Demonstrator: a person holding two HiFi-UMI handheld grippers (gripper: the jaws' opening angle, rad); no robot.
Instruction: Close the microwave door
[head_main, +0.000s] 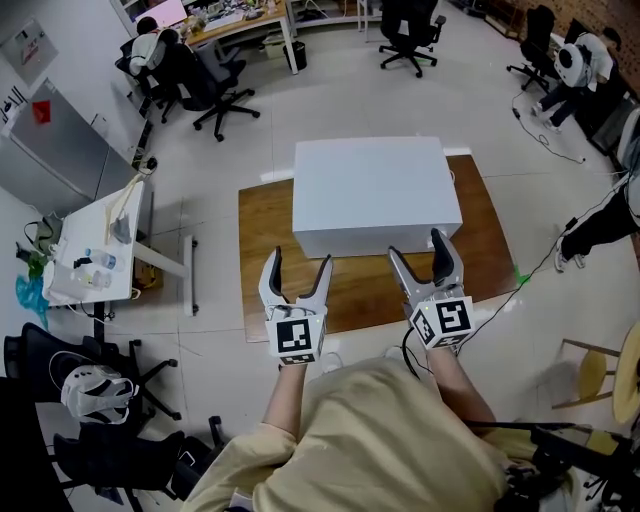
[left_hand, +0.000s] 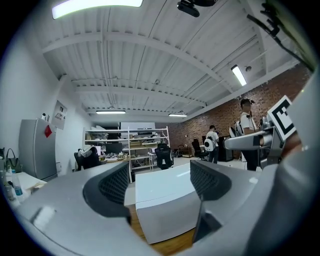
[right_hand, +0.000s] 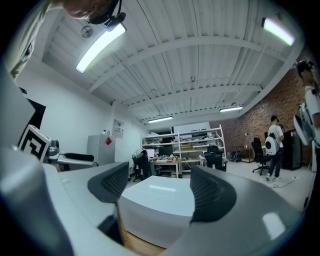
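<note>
Nearest, the person is holding both tools out over the near edge of the wooden surface (head_main: 262, 250). The left gripper (head_main: 299, 262) is standing wide with nothing between its jaws, and the right gripper (head_main: 417, 248) is likewise gaping on empty air, both just short of the near face of the microwave (head_main: 372, 185). That white box is sitting in the middle of the wooden surface, and its near face is looking flush. I am not making out any door swinging open, so it is probably shut already or nearly so. The risk I am seeing is a needless or heavy shove. With open jaws leading, a fingertip could be skidding along the smooth face, and a hard push could be sliding the whole box toward the far edge instead of seating the latch. A cable (head_main: 497, 305) is trailing over the floor at the right and could be snagging a wide swing of the right hand. Farther off, people are sitting among office chairs (head_main: 222, 90), well apart.
</note>
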